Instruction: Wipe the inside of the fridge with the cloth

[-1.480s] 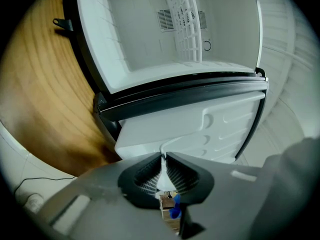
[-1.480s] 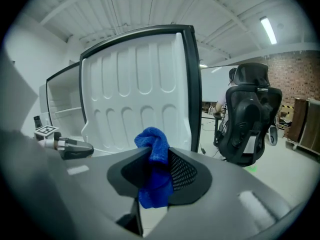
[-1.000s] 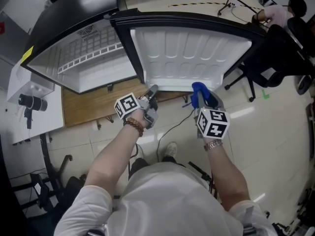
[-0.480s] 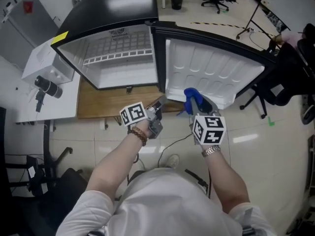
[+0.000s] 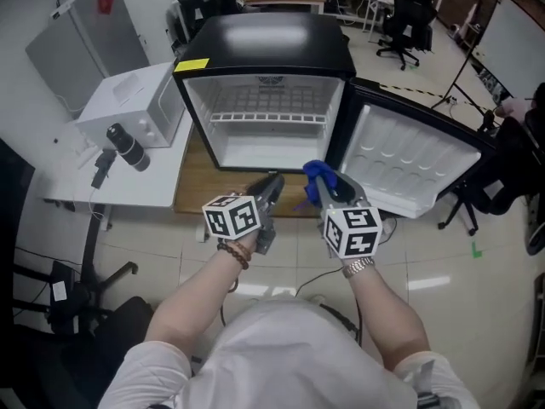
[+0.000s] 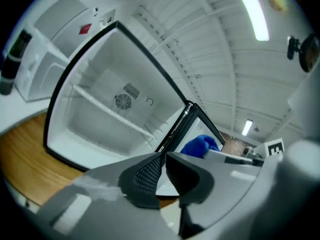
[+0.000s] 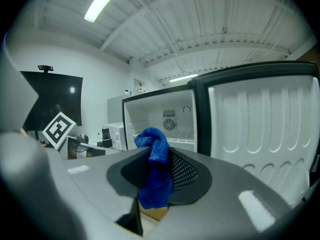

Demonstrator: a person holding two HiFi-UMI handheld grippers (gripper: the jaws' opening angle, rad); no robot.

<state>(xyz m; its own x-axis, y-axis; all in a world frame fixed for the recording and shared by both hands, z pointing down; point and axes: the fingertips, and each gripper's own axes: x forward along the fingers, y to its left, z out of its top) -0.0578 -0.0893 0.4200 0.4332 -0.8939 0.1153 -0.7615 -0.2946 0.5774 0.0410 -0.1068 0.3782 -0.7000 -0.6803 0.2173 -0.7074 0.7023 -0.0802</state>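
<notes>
Cloth (image 7: 156, 184), bunched, pinched btwn R gripper (image 7: 165, 156) jaws, tail hanging below pads – ready for wiping. L gripper (image 6: 164, 166) jaws just closed, nothing btwn; spare hand. Both outside fridge (image 5: 264, 37), in front of open cavity, door (image 5: 417, 173) swung wide for access. Dirt inside: can't tell; cloth's size hidden.

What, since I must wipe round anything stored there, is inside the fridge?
The fridge holds a white wire shelf and a fan vent on its back wall; no stored items show. In the head view the blue cloth covers the floor's front right corner.
</notes>
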